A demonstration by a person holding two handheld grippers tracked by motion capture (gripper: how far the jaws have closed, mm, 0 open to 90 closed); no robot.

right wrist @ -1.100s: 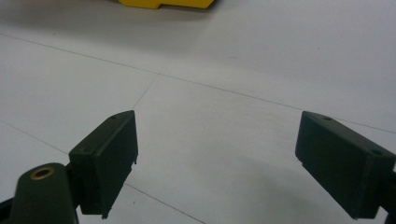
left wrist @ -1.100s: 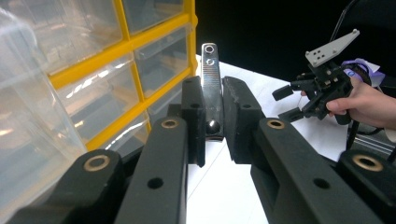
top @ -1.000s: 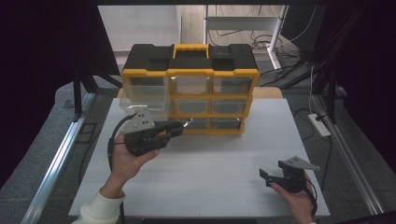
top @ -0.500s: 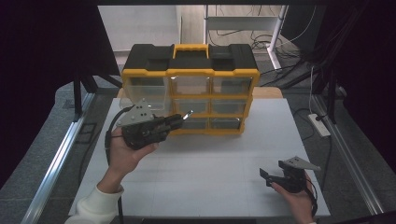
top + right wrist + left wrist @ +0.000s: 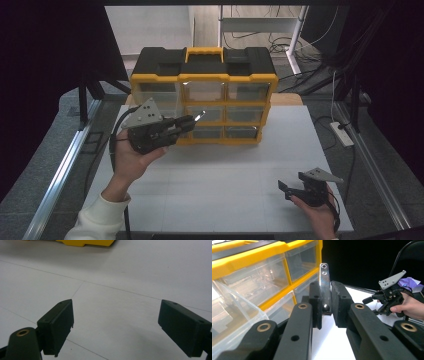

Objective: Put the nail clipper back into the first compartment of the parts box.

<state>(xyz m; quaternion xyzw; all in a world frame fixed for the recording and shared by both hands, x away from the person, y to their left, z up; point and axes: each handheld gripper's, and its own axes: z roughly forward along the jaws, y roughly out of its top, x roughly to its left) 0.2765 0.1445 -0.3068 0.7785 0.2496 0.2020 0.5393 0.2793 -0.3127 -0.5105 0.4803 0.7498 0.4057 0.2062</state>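
The jaws of the left gripper [image 5: 325,307] clamp a shiny metal strip [image 5: 324,287], its holed end sticking out toward the yellow drawer cabinet [image 5: 205,95]. The right gripper [image 5: 116,327] hangs slack and wide apart over the white table [image 5: 225,165]; dark room around.

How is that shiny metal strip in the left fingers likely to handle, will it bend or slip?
The metal strip looks like flat polished steel, so it is probably stiff rather than floppy. Its glossy face may be slippery; the left gripper pinches only its lower end, so it could pivot if bumped. Being thin and narrow, it is likely light.
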